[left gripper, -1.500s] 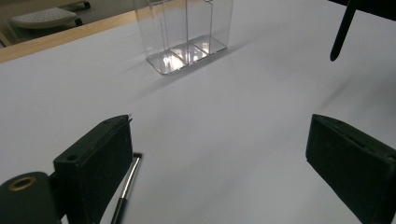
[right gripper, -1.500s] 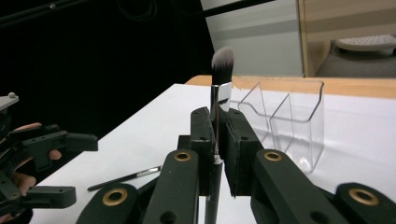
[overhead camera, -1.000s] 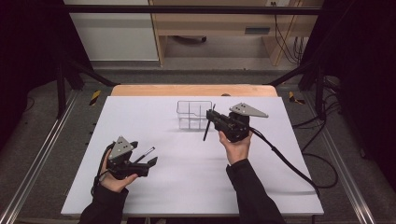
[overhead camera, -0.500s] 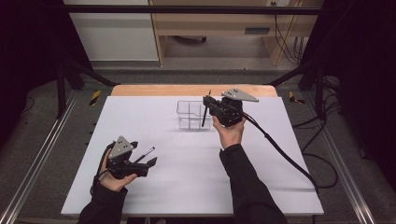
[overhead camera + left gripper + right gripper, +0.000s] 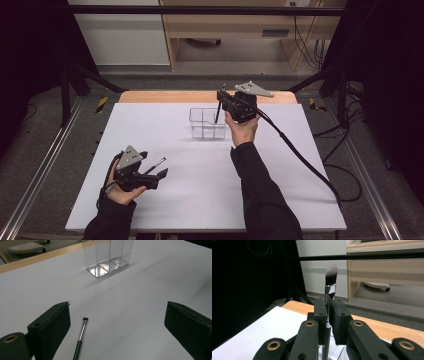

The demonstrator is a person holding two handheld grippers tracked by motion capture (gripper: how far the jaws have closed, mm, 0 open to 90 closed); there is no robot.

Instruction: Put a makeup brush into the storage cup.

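The makeup brush [image 5: 329, 287] sits clamped upright in our right tongs [image 5: 223, 98], bristles up, right above the clear organizer [image 5: 207, 123] at the bench's far side. Our left tongs [image 5: 159, 172] hang wide open near the front-left corner, with a thinner brush [image 5: 81, 336] lying flat on the bench [image 5: 280, 165] between the jaws.

Right tool [image 5: 223, 99] farther forward, above organizer [image 5: 206, 123].
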